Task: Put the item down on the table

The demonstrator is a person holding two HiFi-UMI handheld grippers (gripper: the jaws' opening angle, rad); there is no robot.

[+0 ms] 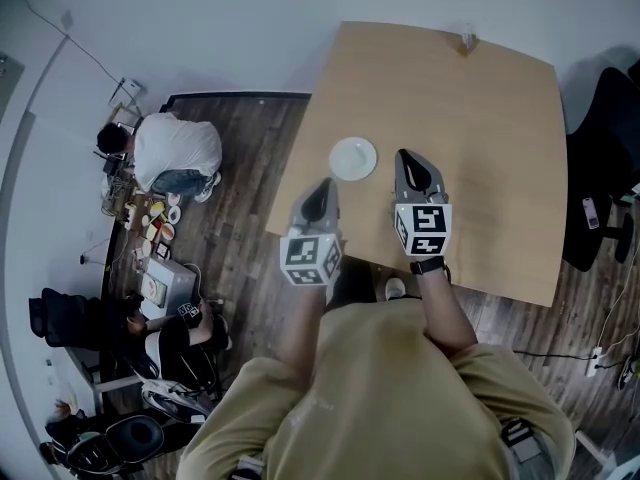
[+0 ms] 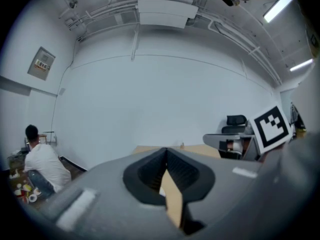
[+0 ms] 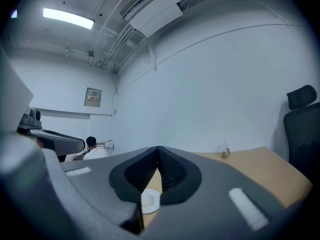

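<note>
A small white round dish (image 1: 353, 158) lies on the light wooden table (image 1: 480, 138), near its front left part. My left gripper (image 1: 322, 192) hovers over the table's left front edge, just below and left of the dish, shut with nothing in it. My right gripper (image 1: 409, 160) is to the right of the dish, also shut and empty. In the right gripper view the dish (image 3: 149, 200) shows low down through the gap under the closed fingertips (image 3: 158, 150). The left gripper view has its jaws meeting at the tip (image 2: 166, 152) with bare tabletop (image 2: 172, 204) behind them.
A small clear object (image 1: 466, 40) stands at the table's far edge. A black office chair (image 1: 605, 168) is to the right of the table. On the wood floor to the left a person (image 1: 172, 153) crouches by several small items (image 1: 155, 223).
</note>
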